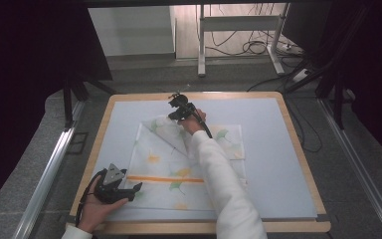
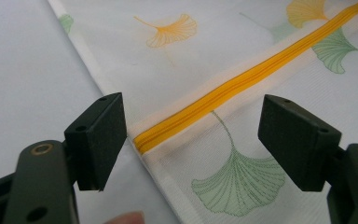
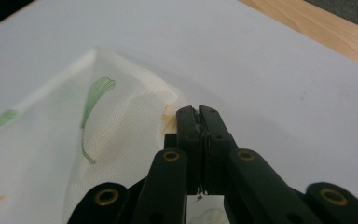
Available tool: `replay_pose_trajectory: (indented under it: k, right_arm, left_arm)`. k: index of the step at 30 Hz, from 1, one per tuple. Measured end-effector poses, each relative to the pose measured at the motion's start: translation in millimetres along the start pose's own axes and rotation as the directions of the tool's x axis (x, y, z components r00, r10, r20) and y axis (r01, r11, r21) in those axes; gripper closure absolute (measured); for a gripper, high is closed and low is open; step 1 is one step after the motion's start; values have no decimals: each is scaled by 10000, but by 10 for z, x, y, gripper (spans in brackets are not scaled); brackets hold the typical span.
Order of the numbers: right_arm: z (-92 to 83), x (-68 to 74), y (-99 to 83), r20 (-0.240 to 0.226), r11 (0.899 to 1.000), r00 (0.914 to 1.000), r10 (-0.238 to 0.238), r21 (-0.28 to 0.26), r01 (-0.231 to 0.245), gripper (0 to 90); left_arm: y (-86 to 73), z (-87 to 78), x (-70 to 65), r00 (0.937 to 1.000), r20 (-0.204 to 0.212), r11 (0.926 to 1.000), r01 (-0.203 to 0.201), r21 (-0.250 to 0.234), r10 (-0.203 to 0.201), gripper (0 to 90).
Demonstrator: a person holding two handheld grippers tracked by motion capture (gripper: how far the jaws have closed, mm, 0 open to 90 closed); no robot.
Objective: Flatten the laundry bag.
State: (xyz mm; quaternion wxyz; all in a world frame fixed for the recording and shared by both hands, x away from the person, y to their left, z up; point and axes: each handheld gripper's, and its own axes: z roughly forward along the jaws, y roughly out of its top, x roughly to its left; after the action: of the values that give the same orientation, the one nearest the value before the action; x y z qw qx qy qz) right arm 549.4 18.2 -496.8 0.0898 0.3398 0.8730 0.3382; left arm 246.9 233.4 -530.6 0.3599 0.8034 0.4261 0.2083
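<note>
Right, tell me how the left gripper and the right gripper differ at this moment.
The left gripper has its jaws wide apart; the right gripper has its jaws shut, with the thin mesh bag pinched between them. The left gripper sits at the bag's near left edge, by the end of the orange zipper; the right gripper is at the bag's far side, lifting a folded-over corner. Both are black, hand-held, and over the pale mat.

Wooden-edged table (image 1: 298,144) topped by a pale blue-grey mat (image 1: 273,164). On the mat: a white mesh bag (image 1: 164,169), ginkgo-leaf print, orange zipper (image 1: 165,179).
</note>
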Motion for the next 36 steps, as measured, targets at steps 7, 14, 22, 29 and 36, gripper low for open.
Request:
replay_pose_trajectory:
  k: [7,14,22,29,36]
  right_arm:
    - [251,-137,-98,454,9988,9985,-295,394,277,829]
    - [157,13,-70,1463,9967,9859,-806,218,782,506]
    - [-531,285,-95,315,9892,9942,-1031,-1015,1058,529]
    - [-790,625,-554,-1316,9932,9845,-1161,-78,1161,840]
    - [-739,782,-1069,-916,9842,9869,-1325,1061,1420,891]
  left_arm:
    - [-10,-3,12,10000,-29,10000,-34,22,34,231]
    - [-9,0,-2,9999,9,9999,-106,11,106,232]
    - [0,-1,-13,9999,20,9999,-111,29,111,232]
    - [12,9,-36,9999,66,9999,-124,46,124,232]
    - [32,74,-85,9994,96,9991,-325,284,322,232]
